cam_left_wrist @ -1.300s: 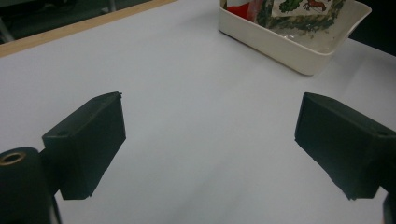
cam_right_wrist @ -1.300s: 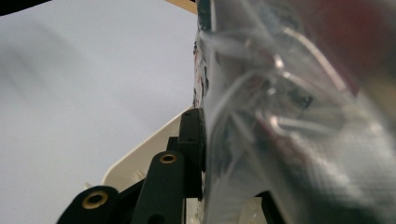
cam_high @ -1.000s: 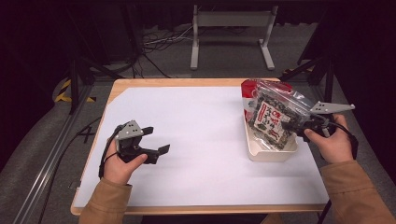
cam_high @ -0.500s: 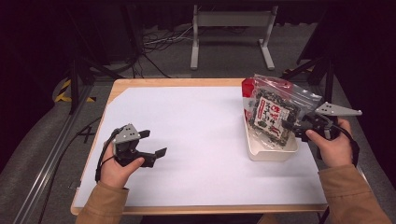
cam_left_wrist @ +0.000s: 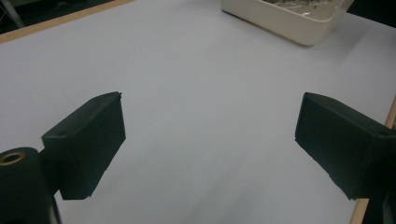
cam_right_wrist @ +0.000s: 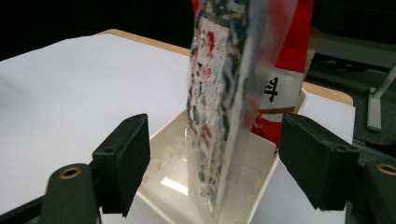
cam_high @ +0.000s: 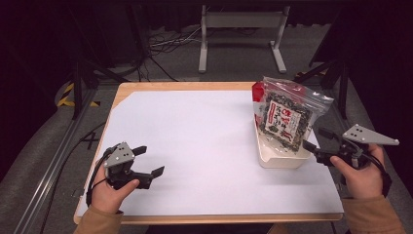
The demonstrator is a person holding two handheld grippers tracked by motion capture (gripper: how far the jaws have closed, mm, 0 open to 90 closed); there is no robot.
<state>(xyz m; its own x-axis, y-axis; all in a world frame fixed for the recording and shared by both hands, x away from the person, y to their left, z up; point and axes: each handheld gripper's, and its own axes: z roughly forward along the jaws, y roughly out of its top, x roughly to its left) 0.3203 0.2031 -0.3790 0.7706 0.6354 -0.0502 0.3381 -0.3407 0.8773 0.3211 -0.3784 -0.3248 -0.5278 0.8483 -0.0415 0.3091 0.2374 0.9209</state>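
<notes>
High view: a wooden table [cam_high: 185, 87] covered by a white sheet [cam_high: 204, 151] carries a shallow cream tray [cam_high: 282, 159] near its right side. A clear zip bag of dark snack pieces with a red and white label [cam_high: 285, 117] stands upright in the tray, leaning toward the far end, where a red packet [cam_high: 258, 92] rises just behind it. The right gripper [cam_high: 319, 140], held in the person's right hand [cam_high: 358, 173], sits just to the right of the tray, its jaws pointing at the tray's right wall and the bag's lower edge. Its jaws have just been opening and now stand wide, gripping nothing. In the right gripper view the bag [cam_right_wrist: 229, 102] rises between the two black jaws but farther off, with clear space on either side, so the pads do not press on it; its bottom edge rests inside the tray [cam_right_wrist: 187, 177], and the red packet [cam_right_wrist: 299, 56] shows behind it.

The left gripper [cam_high: 148, 161], in the left hand [cam_high: 109, 187], hovers over the near left part of the sheet, well apart from the tray. Its jaws are spread wide with nothing between them. The left gripper view shows bare white sheet [cam_left_wrist: 201, 102] between them and a corner of the tray [cam_left_wrist: 285, 18] at the top.
</notes>
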